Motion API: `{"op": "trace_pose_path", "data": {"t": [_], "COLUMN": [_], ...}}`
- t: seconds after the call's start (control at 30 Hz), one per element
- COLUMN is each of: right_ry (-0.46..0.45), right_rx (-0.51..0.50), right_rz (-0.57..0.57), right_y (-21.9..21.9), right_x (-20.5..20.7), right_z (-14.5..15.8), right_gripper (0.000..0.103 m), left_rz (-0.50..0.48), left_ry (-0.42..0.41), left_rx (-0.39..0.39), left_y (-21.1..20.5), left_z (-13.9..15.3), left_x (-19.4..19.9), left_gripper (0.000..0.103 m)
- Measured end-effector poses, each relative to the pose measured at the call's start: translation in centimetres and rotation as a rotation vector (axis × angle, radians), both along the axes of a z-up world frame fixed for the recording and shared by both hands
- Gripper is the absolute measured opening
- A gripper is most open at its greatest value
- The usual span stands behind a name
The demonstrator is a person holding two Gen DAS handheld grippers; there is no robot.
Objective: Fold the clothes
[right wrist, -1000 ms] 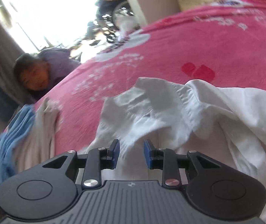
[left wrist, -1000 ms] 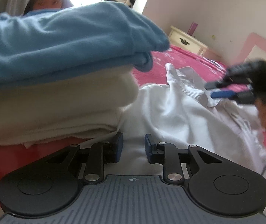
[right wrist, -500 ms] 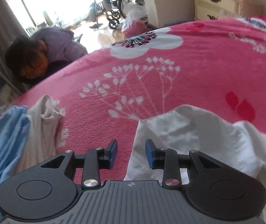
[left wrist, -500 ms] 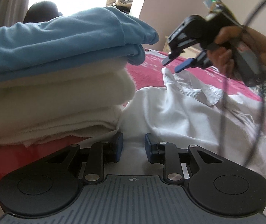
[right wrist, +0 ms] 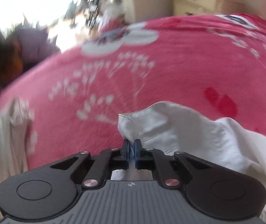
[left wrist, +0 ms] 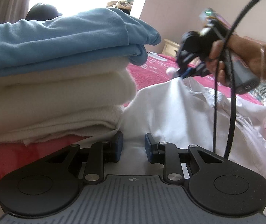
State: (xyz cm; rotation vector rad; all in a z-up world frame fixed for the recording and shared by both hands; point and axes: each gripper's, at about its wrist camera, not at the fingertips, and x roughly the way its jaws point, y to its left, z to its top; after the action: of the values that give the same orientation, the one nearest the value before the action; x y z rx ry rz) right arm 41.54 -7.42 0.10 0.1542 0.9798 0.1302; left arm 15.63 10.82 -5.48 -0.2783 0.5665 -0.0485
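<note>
While the white shirt [right wrist: 198,136] lies crumpled on the pink bedspread [right wrist: 170,71], its edge is pinched between the closed pads of the right gripper [right wrist: 132,149]. The left gripper [left wrist: 132,146] is held narrowly parted over the shirt, nothing gripped, beside folded clothes [left wrist: 58,74].

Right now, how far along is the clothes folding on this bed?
Done: a blue garment sits folded on cream ones. In hand: the right gripper has pinched an edge of the crumpled white shirt; the left gripper is open over it. Left: folding that shirt.
</note>
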Motion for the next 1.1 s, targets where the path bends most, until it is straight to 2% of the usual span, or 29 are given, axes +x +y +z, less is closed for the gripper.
{"op": "trace_pose_path", "data": {"t": [0.1,0.17,0.23,0.3,0.33,0.4,0.47,0.57,0.7,0.8,0.93,1.1], "right_ry": [-0.040,-0.059,-0.040,-0.020,-0.034,-0.077,-0.127,-0.177,-0.198,-0.213,-0.250,-0.307], "right_rx": [0.112,0.120,0.116,0.126,0.120,0.119,0.166,0.176,0.242,0.276,0.244,0.167], "right_rz": [-0.037,-0.029,-0.027,0.002,0.016,0.043,0.052,0.062,0.022,-0.009,-0.029,-0.090], "right_y": [-1.4,-0.8,0.2,1.0,1.2,1.3,0.0,-2.7,-9.9,-15.5,-22.1,-28.6], "right_x": [0.1,0.4,1.1,1.6,1.5,1.2,0.1,-1.7,-6.2,-11.3,-19.6,-29.6], "right_z": [0.0,-0.4,-1.5,-2.7,-2.8,-2.0,-0.4,2.3,6.4,9.3,13.5,17.9], "right_gripper": [0.006,0.006,0.007,0.019,0.020,0.040,0.041,0.041,0.041,0.041,0.041,0.041], "left_rz": [0.002,0.006,0.010,0.013,0.015,0.018,0.019,0.019,0.019,0.019,0.026,0.061], "left_ry": [0.000,0.001,0.001,0.002,0.003,0.004,0.003,0.003,0.004,0.009,0.005,-0.027], "left_rx": [0.001,0.002,0.001,-0.002,-0.003,-0.003,-0.001,0.002,0.005,0.012,0.018,0.047], "left_y": [0.2,0.2,0.2,0.3,0.4,0.5,0.0,0.0,-0.1,0.4,0.1,-0.6], "left_z": [0.0,0.1,-0.1,-0.1,-0.1,0.0,-0.3,-0.2,-0.2,-0.1,0.5,2.7], "left_x": [-0.2,-0.1,-0.4,-0.5,-0.5,-0.6,-0.3,-0.5,-0.6,-1.0,-1.1,-1.5], "left_gripper": [0.026,0.026,0.026,0.026,0.025,0.025,0.025,0.025,0.025,0.025,0.025,0.026]}}
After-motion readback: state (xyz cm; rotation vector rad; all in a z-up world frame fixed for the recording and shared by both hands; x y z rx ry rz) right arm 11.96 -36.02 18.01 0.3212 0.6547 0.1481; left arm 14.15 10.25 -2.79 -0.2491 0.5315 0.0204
